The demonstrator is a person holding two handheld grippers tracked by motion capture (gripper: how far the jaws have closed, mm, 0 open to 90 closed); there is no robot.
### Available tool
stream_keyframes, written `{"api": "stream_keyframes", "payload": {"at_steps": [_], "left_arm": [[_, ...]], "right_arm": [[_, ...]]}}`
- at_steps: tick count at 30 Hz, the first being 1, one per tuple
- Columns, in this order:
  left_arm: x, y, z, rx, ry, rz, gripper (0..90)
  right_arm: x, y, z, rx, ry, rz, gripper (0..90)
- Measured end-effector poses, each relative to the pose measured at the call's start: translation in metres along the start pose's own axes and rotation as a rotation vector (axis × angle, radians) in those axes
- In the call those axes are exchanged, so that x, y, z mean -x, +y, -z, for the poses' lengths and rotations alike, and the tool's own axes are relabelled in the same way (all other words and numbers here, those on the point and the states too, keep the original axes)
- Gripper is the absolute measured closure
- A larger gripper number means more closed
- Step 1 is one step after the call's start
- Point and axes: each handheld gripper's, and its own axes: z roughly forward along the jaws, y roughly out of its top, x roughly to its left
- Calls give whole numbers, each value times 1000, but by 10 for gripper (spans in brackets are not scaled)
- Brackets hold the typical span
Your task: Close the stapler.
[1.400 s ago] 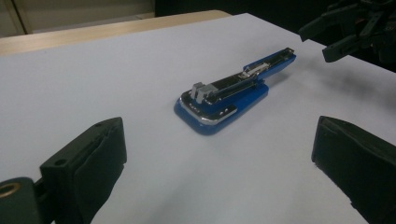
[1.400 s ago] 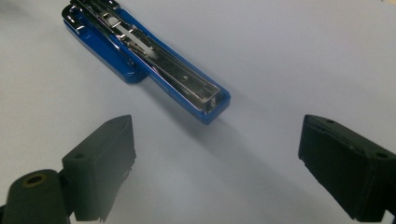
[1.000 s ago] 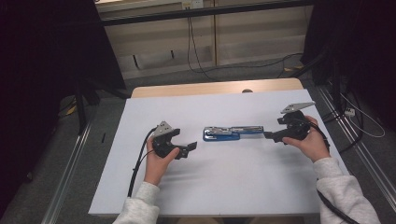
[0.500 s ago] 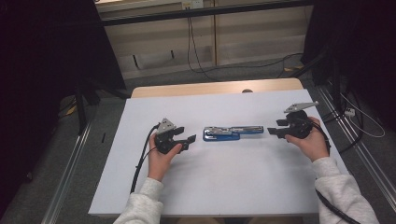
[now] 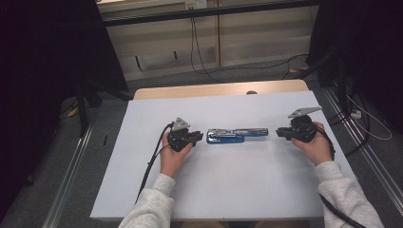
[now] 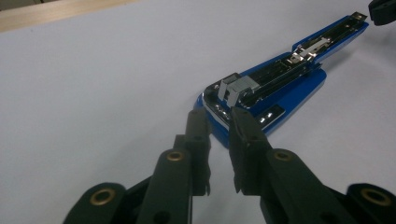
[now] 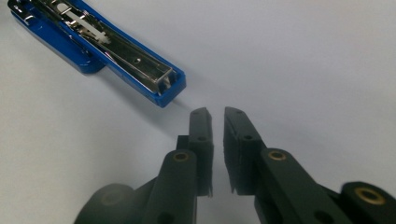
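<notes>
A blue stapler (image 5: 233, 135) lies opened out flat in the middle of the white table top, its metal staple channel facing up. My left gripper (image 5: 198, 137) points at its left end, and in the left gripper view the fingertips (image 6: 217, 116) sit just before the stapler's (image 6: 275, 88) hinge end. My right gripper (image 5: 279, 133) points at the right end, a short way off the stapler's (image 7: 107, 46) tip in the right gripper view (image 7: 215, 114). Both pairs of jaws have just been closing and stand almost together, with nothing between them.
The white sheet (image 5: 228, 185) covers a wooden table whose far edge (image 5: 218, 89) shows. Metal rails (image 5: 71, 190) run along the floor on both sides. Cables (image 5: 199, 57) lie on the floor beyond the table. The right gripper's tip (image 6: 383, 11) shows at the far end of the stapler.
Both grippers' jaws have closed from wide open to nearly together. The left hand has slid right, up to the stapler's left end. The right hand has stayed about where it was.
</notes>
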Motion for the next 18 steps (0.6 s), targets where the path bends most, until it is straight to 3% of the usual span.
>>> {"api": "stream_keyframes", "payload": {"at_steps": [8, 13, 14, 18], "left_arm": [[-3, -3, -7, -45, 19, -2, 855], [-1, -5, -13, -87, 3, -5, 900], [-1, -5, -14, -84, -6, 15, 900], [1, -3, -18, -100, -5, 0, 900]], "right_arm": [[-6, 1, -13, -27, 19, 26, 890], [-10, 3, -17, -29, 31, 38, 900], [-11, 3, -18, -33, 35, 41, 900], [-13, 4, -21, -42, 40, 55, 900]]}}
